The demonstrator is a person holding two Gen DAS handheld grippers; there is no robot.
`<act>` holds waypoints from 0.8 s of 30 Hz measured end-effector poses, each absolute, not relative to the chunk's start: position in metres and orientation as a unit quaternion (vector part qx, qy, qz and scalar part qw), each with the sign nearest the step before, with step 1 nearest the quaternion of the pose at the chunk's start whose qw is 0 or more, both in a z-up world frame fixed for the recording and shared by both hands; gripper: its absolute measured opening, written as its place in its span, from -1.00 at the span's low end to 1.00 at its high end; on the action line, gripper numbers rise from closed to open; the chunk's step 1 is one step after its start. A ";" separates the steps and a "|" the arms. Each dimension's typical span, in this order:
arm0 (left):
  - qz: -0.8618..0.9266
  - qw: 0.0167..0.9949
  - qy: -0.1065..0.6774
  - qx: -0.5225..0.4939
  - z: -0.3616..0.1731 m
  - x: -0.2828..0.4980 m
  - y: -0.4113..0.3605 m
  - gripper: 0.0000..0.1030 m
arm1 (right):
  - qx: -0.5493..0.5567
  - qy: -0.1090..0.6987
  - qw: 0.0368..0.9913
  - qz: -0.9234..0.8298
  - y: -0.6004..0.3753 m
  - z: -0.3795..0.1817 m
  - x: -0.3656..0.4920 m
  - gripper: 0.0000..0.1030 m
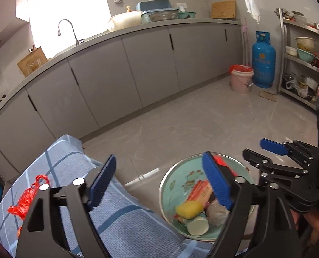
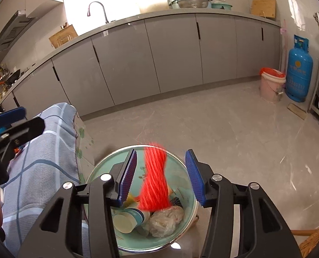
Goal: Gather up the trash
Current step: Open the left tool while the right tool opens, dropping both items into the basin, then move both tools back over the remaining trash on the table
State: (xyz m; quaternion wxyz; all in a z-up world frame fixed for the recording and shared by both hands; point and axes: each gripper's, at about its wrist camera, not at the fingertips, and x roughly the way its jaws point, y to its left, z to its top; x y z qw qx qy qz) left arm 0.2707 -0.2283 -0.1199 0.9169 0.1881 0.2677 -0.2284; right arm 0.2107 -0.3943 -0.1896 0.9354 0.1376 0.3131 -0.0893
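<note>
Right gripper (image 2: pixel 161 176) spread over the green bin (image 2: pixel 187 232); blurred red wrapper (image 2: pixel 155 178) between the pads, apparently dropping in. Left gripper (image 1: pixel 161 185) spread, empty; red bag (image 1: pixel 28 197) on the cloth (image 1: pixel 125 225) looks next: pinch its bunched top

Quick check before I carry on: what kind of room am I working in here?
Most likely a home kitchen. A long grey counter with a sink faucet runs over cabinet doors, a blue gas cylinder stands in the corner, and a range hood hangs at the left.
</note>
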 end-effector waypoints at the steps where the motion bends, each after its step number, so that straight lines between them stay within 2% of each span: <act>1: -0.228 0.917 0.269 0.185 -0.120 0.272 -0.227 0.68 | 0.138 0.313 0.935 -0.090 -0.394 -0.191 0.210 0.04; 13: -0.219 0.916 0.281 0.185 -0.123 0.267 -0.219 0.69 | 0.143 0.313 0.934 -0.091 -0.389 -0.193 0.205 0.31; 16: -0.215 0.918 0.277 0.187 -0.121 0.262 -0.215 0.83 | 0.142 0.313 0.935 -0.088 -0.384 -0.192 0.203 0.34; 18: -0.211 0.920 0.274 0.186 -0.117 0.260 -0.211 0.83 | 0.143 0.311 0.936 -0.085 -0.380 -0.190 0.201 0.43; 24: -0.197 0.922 0.280 0.180 -0.114 0.255 -0.193 0.84 | 0.144 0.312 0.937 -0.070 -0.359 -0.187 0.194 0.47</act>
